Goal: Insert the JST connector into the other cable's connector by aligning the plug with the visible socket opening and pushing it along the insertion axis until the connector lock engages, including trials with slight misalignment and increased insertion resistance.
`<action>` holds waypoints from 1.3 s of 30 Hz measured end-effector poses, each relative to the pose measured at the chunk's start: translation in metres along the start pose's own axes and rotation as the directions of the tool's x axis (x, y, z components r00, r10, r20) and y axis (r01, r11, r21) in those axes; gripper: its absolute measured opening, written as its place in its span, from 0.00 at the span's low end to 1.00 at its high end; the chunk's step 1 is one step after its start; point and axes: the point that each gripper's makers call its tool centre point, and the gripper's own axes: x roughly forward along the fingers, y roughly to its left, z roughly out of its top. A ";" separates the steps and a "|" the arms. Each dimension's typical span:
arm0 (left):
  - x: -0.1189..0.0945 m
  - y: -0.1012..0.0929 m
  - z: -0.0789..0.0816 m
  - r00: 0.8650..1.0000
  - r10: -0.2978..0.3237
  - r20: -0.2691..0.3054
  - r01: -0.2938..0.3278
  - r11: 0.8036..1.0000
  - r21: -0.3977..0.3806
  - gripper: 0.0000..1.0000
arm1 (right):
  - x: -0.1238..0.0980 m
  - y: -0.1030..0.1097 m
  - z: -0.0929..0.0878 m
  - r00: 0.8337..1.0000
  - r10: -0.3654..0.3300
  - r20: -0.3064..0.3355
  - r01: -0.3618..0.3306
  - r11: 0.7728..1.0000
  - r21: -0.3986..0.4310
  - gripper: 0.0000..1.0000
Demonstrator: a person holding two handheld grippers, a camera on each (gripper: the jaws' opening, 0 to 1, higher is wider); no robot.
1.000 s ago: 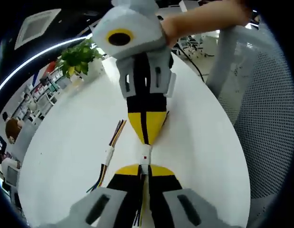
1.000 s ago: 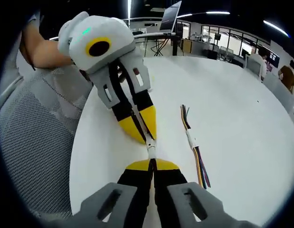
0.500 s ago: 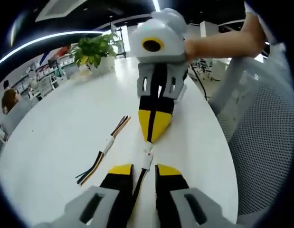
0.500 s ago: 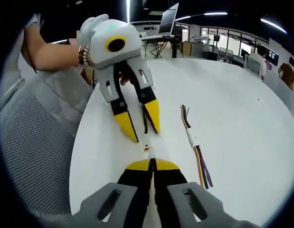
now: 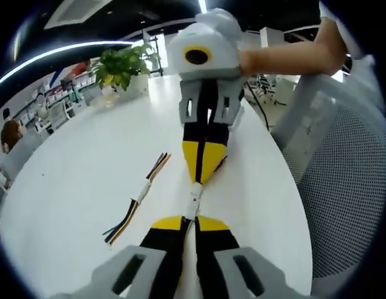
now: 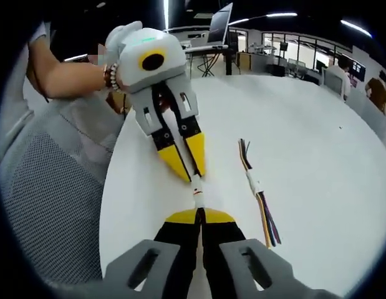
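1. The white round table (image 5: 74, 187) is the biggest thing, and both grippers work over its edge beside a grey mesh chair (image 5: 342, 187); in the right gripper view the chair (image 6: 49, 205) is at 9 o'clock.
2. A green plant (image 5: 121, 65) stands on the table at about 11 o'clock in the left gripper view.
3. The left gripper (image 5: 188, 219) comes up from 6 o'clock in its own view, with its yellow-tipped jaws closed narrow on the near end of the connector; in the right gripper view it (image 6: 191, 176) points down from 11 o'clock, held by a hand (image 6: 121, 43).
4. The right gripper (image 6: 199, 213) also has its jaws closed narrow, on the other end of the connector; in the left gripper view it (image 5: 199, 180) reaches down from 12 o'clock.
5. The JST connector (image 5: 194, 200), small and white, is just between the two gripper tips, which point at each other almost in one line; in the right gripper view it (image 6: 197, 193) sits a little above the centre. I cannot tell if the plug is fully locked.
6. A second cable (image 5: 138, 198) with coloured wires and a white joint lies loose on the table at about 8 o'clock of the connector; in the right gripper view it (image 6: 255, 190) lies at 3 o'clock.
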 end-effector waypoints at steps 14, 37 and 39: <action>0.001 -0.003 0.005 0.999 0.011 -0.042 -0.005 0.991 0.133 0.00 | -0.001 0.002 -0.002 0.999 0.002 -0.038 -0.001 1.000 0.017 0.00; 0.001 -0.002 0.015 1.000 0.011 0.004 -0.012 0.992 0.129 0.00 | -0.003 0.001 0.004 1.000 -0.003 -0.027 0.003 1.000 0.019 0.00; 0.001 -0.002 0.015 1.000 0.013 0.012 -0.015 0.992 0.123 0.00 | -0.004 0.000 0.004 1.000 -0.004 -0.025 0.004 1.000 0.017 0.00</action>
